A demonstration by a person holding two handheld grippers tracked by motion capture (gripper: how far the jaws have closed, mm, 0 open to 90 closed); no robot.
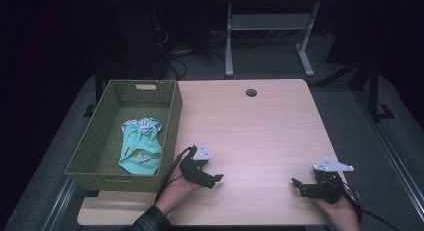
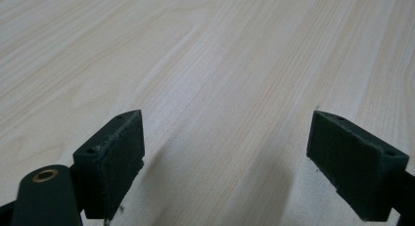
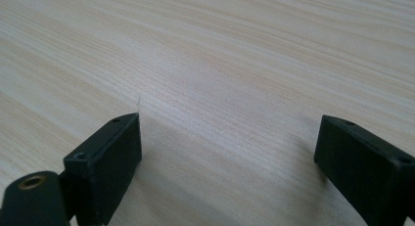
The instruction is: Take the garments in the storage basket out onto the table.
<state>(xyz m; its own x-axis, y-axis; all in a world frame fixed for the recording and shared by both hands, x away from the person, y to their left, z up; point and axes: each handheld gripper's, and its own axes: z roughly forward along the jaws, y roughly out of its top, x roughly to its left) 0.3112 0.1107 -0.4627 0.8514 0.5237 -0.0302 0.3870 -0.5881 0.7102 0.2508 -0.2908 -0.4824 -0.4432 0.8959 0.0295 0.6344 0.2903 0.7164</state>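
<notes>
Nearest you, your right gripper [image 1: 298,185] sits low over the front right of the table [image 1: 260,126], jaws spread wide with bare wood grain between them in the right gripper view [image 3: 227,152]. Your left gripper [image 1: 216,180] rests a little further in, towards the front left, also released, jaws well apart and gripping nothing, as the left gripper view [image 2: 225,152] shows. The two are well apart from each other. Just beside your left gripper, further back and to its left, stands the green woven basket [image 1: 100,141] on the table's left edge. Inside it lies the teal garment [image 1: 141,148], crumpled against the near right wall.
</notes>
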